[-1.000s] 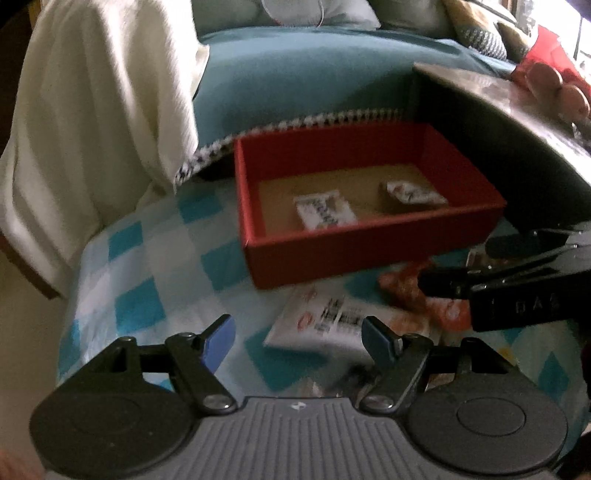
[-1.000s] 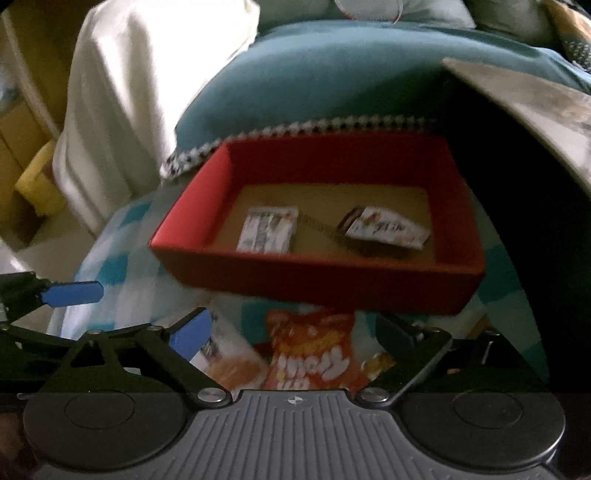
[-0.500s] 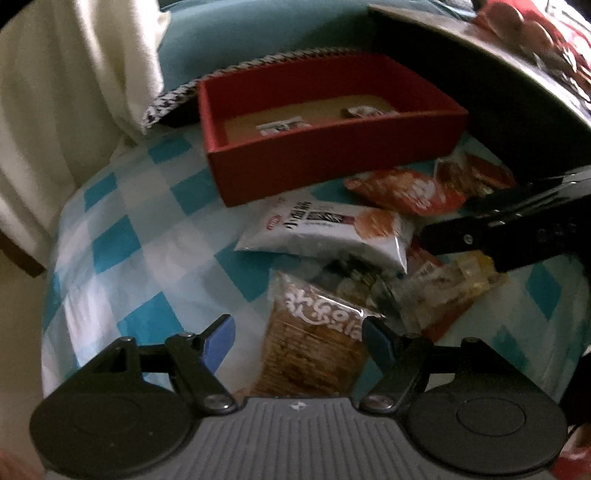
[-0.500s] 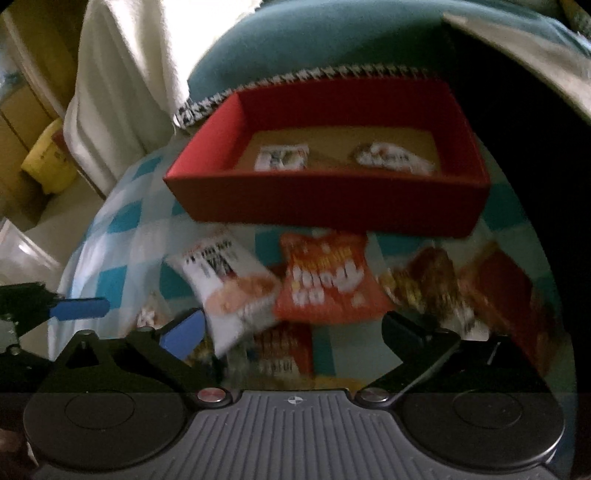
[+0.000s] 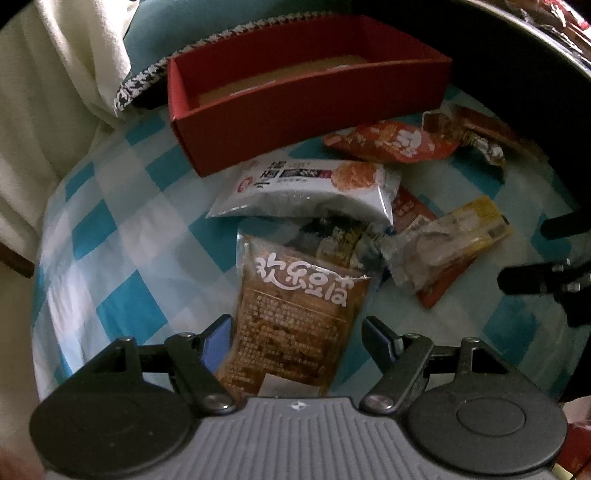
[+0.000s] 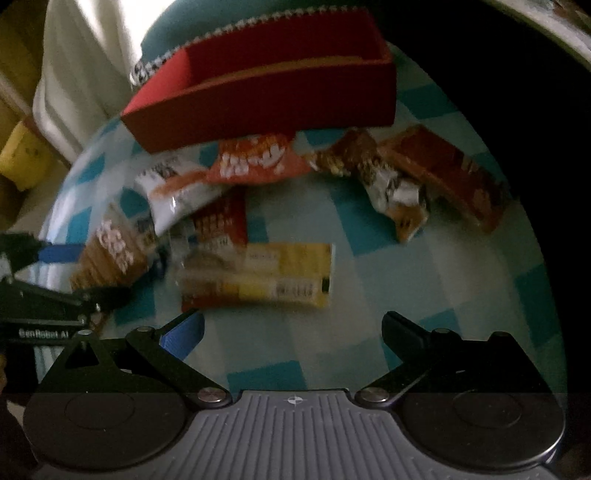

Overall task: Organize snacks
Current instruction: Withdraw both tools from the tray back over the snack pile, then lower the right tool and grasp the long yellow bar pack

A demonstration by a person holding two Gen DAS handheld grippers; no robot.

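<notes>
Snack packets loose on your checked cloth [image 5: 122, 236], seven counted:
- One brown packet [image 5: 295, 317] with white lettering, nearest you on the left. It lies between the fingers of your left gripper [image 5: 295, 338]; the jaws stand apart, and whether the left pad touches the packet's edge cannot be told.
- One white packet [image 5: 310, 188] with a biscuit picture, just beyond the brown one and overlapping its far end.
- One orange-red packet [image 5: 391, 142] with white lettering, far side, close against the box's front wall.
- One clear-and-yellow packet [image 6: 258, 275], middle of the cloth, just beyond your right gripper [image 6: 291, 328]. That gripper's fingers are spread wide with only cloth between them.
- One red packet [image 6: 221, 218] with white print, partly under the white and yellow ones.
- One brown-and-white wrapper [image 6: 384, 181], far right.
- One dark red packet [image 6: 450, 173], touching that wrapper on its right.

Containers, one: red box [image 5: 306, 92], open-topped, at the far edge of the cloth. From this low angle its contents cannot be made out.

Surroundings: one teal cushion [image 5: 170, 22] behind the box; one cream cloth [image 5: 55, 74] draped far left.
</notes>
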